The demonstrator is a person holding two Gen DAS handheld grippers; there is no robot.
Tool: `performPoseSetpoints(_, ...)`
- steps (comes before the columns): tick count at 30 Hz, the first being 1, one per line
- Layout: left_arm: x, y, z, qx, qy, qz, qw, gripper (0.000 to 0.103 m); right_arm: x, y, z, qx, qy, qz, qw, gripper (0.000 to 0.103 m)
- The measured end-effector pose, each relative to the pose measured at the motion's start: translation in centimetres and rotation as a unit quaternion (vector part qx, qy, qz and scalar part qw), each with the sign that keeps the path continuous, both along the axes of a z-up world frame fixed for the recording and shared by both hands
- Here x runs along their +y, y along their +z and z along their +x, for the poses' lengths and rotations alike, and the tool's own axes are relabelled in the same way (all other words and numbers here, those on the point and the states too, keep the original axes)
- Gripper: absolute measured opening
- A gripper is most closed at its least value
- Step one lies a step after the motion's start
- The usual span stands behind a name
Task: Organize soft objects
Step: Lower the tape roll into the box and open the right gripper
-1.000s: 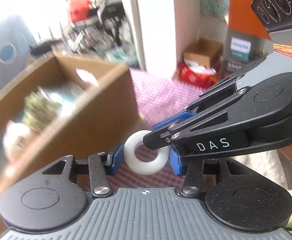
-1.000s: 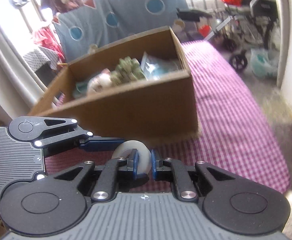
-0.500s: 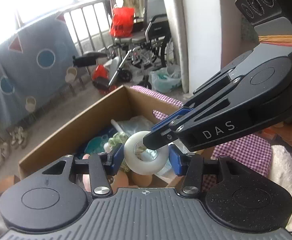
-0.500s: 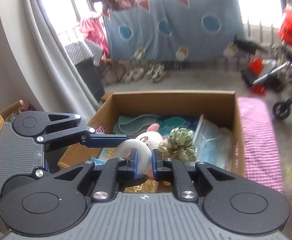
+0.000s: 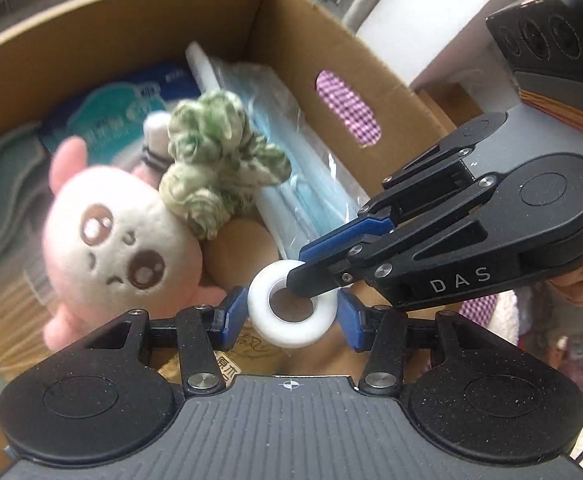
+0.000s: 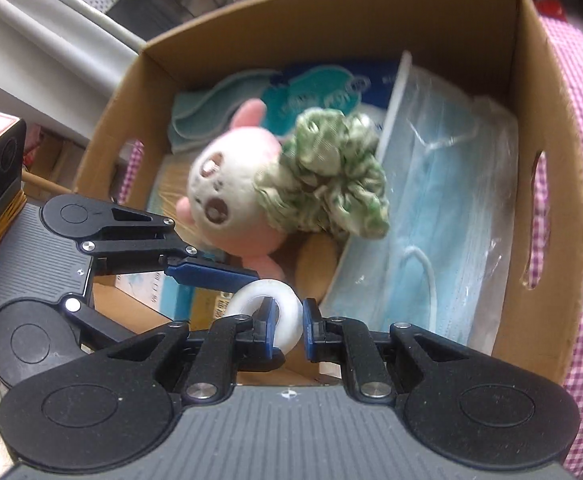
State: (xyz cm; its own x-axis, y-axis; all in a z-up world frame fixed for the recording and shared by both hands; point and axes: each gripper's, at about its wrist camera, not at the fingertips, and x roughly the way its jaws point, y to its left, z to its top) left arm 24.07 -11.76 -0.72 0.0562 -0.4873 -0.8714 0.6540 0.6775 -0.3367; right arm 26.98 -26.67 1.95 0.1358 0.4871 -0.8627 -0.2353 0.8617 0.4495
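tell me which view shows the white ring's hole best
The left wrist view: the white ring faces the camera, its hole open and round. In the right wrist view the ring sits nearly edge-on, its hole partly hidden by the right gripper.

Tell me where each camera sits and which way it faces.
Left wrist: on the left tongs, looking down into the cardboard box; right tongs and a hand show.
Right wrist: on the right tongs, looking down into the box; left tongs at left.
Shared: white ring, plush toy, green scrunchie.
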Motion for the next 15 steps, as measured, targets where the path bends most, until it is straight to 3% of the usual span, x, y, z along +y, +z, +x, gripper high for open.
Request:
performPoseSetpoints(6,0.0,-2.6,1.6,0.074,0.001,0.001,0.9972,0.053,0.0,-2.0,1.0,0.043,0.015,-0.021,0.999,0.015)
performPoseSetpoints(10,0.6,-2.8,2.0,0.084,0.002,-0.005,0.9964,0.056,0.3,-2.2,1.1,0.048,0.023,-0.03,0.998,0.014)
performPoseSetpoints(15,2.0,-2.0,2.0,0.081,0.017,-0.006,0.9965,0.07,1.5,-1.6,1.5,0.033,0.038,-0.058,0.997,0.014)
